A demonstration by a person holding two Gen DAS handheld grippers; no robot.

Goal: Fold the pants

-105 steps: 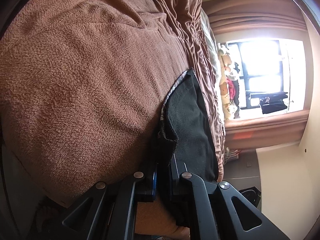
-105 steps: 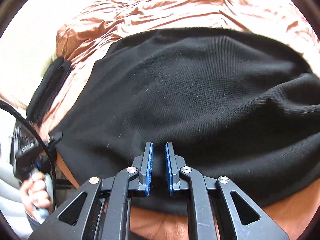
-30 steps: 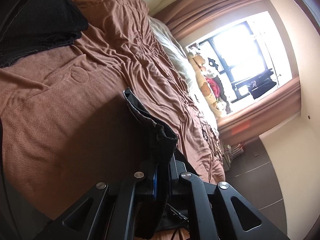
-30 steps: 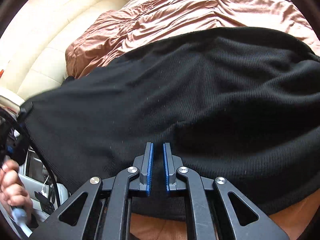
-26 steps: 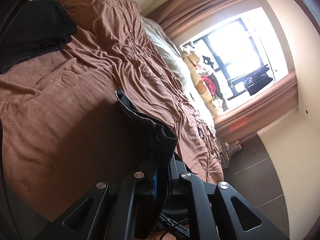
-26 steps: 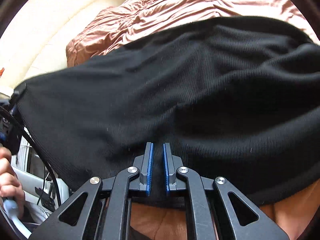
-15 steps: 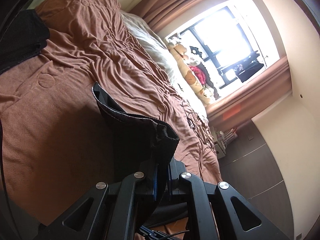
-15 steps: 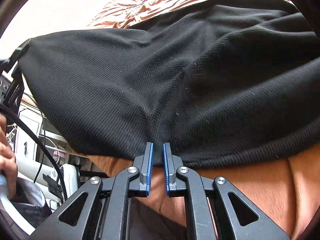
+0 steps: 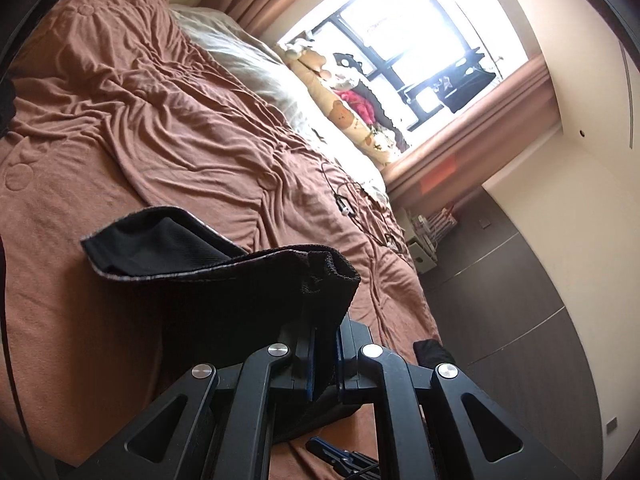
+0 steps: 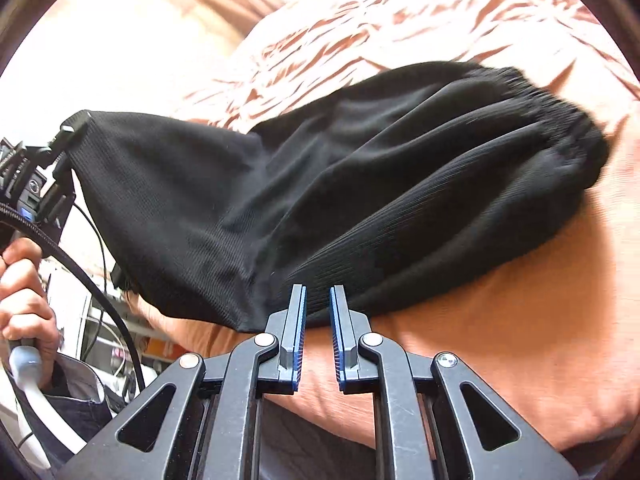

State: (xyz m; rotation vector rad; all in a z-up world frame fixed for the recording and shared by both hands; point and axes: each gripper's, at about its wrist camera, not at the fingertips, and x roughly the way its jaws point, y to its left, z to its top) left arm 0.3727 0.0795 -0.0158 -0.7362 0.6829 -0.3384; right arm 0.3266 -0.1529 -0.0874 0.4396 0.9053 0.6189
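We lift higher than a moment ago: the left gripper [image 9: 324,356] stays clamped on the black pants [image 10: 360,184], hoisting one end off the brown bedspread [image 10: 500,320]. The pants run left-to-right, waistband far right. The right gripper [image 10: 318,336] has let go, jaws apart.

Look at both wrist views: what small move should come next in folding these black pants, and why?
Probably carry the lifted end across toward the elastic waistband. The left gripper is shut on the pants, one end raised off the brown bedspread; the right gripper grips nothing, its jaws slightly apart.
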